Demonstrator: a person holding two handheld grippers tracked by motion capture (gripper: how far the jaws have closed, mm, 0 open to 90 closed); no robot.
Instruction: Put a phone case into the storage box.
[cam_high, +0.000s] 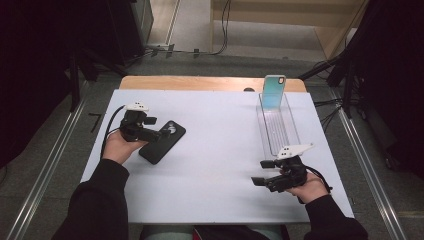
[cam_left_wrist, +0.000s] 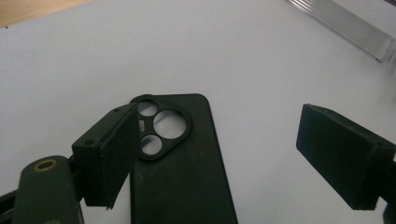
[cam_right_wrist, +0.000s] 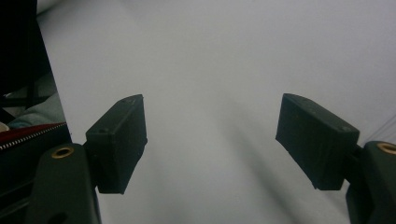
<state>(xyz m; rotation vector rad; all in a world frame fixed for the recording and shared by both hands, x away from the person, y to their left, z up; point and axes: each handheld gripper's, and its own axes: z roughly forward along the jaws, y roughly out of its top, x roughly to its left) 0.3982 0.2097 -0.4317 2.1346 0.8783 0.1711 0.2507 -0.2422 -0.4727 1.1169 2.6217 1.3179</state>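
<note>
A black phone case (cam_high: 162, 142) lies flat on the white table top (cam_high: 220, 145) at the left, its round camera cut-out (cam_left_wrist: 156, 126) facing up. My left gripper (cam_high: 162, 131) hovers over the case's near end, jaws open; in the left gripper view (cam_left_wrist: 219, 156) one jaw overlaps the case's left edge and the other stands off to the right of it. A teal phone case (cam_high: 274, 90) stands upright at the far end of a clear plastic rack (cam_high: 277, 125). My right gripper (cam_high: 261, 172) sits open at the front right, above bare table (cam_right_wrist: 210, 140).
The clear rack's ribbed edge (cam_left_wrist: 341, 23) crosses the top right of the left gripper view. A wooden board edge (cam_high: 210, 83) runs along the table's far side. Metal rails (cam_high: 367, 165) flank the table. Cables lie on the floor behind.
</note>
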